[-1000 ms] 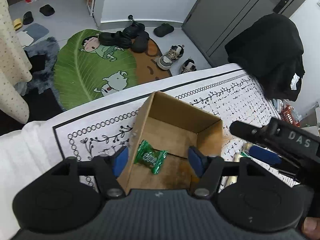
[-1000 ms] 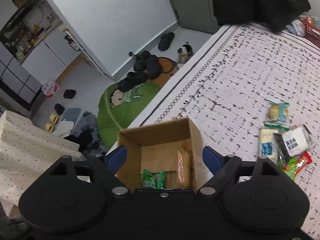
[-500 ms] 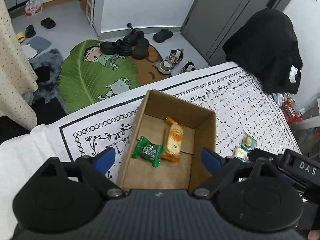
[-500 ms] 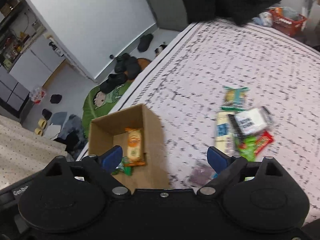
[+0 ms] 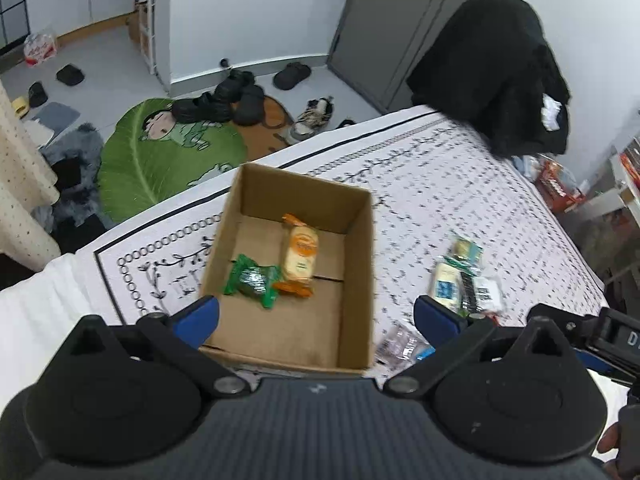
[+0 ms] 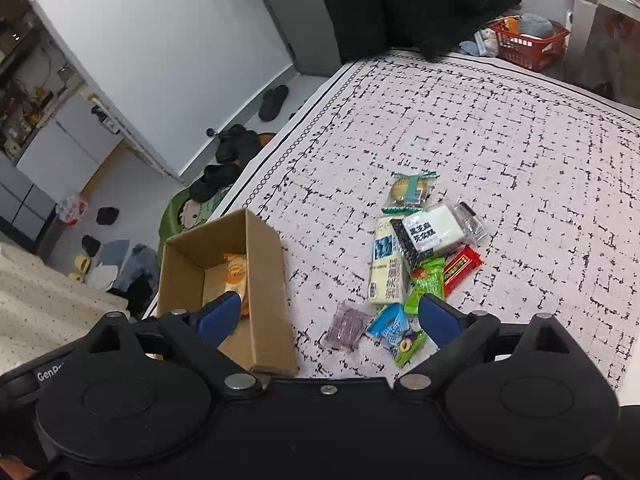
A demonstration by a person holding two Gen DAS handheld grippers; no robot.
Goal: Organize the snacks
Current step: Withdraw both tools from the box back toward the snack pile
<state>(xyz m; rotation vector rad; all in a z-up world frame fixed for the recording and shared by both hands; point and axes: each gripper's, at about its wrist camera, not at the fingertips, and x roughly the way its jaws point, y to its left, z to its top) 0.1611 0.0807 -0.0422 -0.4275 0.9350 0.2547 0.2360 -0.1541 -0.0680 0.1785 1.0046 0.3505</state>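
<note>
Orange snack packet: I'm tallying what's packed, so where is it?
Left wrist view: the orange snack packet lies inside the cardboard box, touching the green candy.

One cardboard box [image 5: 362,264], two wrapped snacks [image 5: 299,254] inside, about nine loose snacks [image 6: 386,264] beside it

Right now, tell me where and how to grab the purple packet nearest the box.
Grip the purple packet across its narrow middle, coming straight down from above. It lies flat on the bedspread, apart from the cardboard box, with bare cloth on both long sides for the fingers.
</note>
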